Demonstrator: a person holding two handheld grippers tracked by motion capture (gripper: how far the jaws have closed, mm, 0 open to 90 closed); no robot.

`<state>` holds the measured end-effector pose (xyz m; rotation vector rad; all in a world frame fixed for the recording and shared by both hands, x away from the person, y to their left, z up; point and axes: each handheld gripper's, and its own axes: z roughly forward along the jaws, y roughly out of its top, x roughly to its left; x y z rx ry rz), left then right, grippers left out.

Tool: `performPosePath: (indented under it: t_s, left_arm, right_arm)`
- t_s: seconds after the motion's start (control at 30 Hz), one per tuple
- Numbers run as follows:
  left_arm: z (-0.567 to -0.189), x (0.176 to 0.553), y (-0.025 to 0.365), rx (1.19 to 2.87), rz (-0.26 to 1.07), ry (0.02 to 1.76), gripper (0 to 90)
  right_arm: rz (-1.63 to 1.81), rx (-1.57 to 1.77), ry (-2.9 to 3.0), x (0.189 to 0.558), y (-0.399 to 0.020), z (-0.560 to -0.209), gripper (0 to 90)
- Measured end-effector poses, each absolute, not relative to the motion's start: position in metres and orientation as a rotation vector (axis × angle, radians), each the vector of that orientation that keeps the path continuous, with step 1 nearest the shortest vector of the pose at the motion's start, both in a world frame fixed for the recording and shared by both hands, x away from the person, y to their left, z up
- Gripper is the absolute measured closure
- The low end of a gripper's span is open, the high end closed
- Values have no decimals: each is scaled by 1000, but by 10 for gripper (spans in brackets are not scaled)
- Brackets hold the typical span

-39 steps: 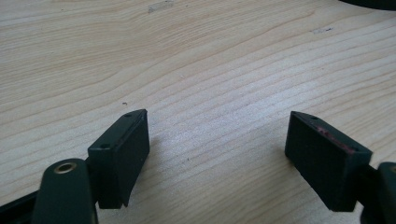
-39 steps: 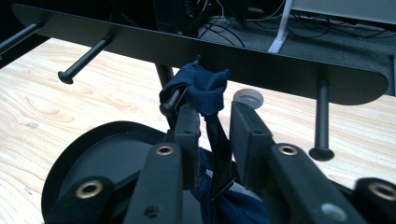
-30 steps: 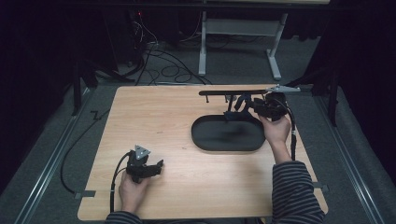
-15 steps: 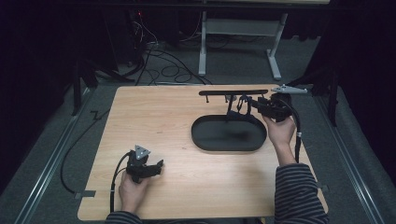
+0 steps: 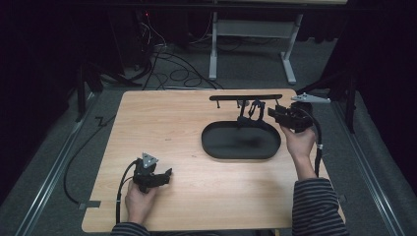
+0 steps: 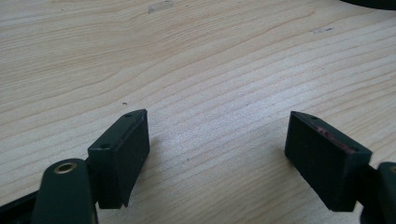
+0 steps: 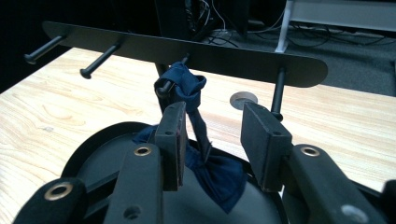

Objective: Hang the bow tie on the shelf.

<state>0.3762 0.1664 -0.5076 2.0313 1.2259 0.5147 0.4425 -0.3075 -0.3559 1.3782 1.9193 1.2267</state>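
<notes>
Near the far right edge of the light wooden desk [image 5: 162,123], a dark blue cloth bow tie [image 7: 205,154] is hanging by its strap from a peg of the long black metal peg rack [image 7: 233,58], its bow resting against the far rim of the black oval tray [image 5: 212,147]. The right claw [image 7: 212,140] is sitting just short of it, jaws partly apart after having just been opening, straddling the vertical strap without pressing it. The left claw [image 6: 217,154] is standing wide and empty, well apart at the near left corner.
</notes>
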Motion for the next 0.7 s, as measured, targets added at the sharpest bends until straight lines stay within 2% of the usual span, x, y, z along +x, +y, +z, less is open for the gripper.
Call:
performPosePath:
  t_s: [0.7]
  left_arm:
    - [-508,376,166,2030,514,1227,224]
  right_arm:
    - [1309,1362,1905,415,-321,-355,601]
